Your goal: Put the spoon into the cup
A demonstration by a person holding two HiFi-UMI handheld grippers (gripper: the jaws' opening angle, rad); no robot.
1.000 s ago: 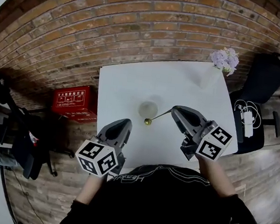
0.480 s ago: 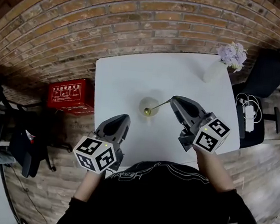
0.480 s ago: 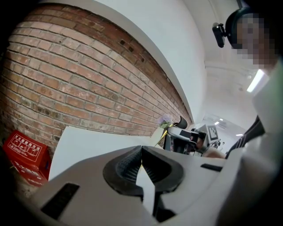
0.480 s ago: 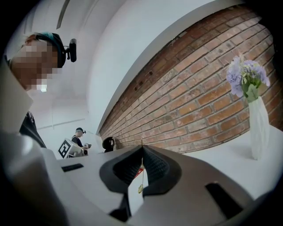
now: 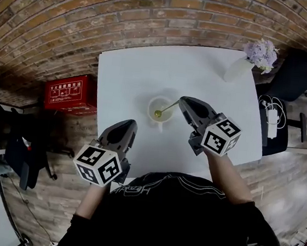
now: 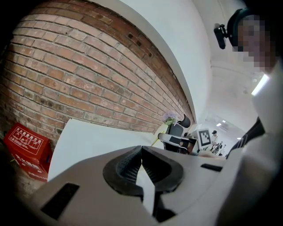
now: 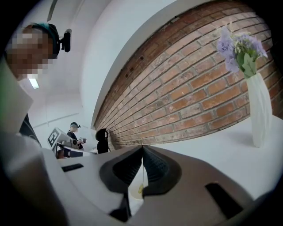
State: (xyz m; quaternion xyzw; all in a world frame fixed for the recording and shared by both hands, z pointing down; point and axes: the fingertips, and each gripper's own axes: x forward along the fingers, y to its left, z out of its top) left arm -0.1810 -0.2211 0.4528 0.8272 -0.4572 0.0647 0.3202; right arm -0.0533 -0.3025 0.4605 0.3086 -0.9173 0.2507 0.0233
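Your left tool (image 5: pixel 123 124) hangs over the near left corner of the table (image 5: pixel 137 74), forearm reaching forward, its tips pressed together on nothing. Mid-table stands the cup (image 5: pixel 155 102); the spoon (image 5: pixel 166 108) slants into it, golden bowl inside the rim (whether it touches bottom can't be seen). Your right tool (image 5: pixel 183 101), angled left toward the cup, pinches the handle's end tight.
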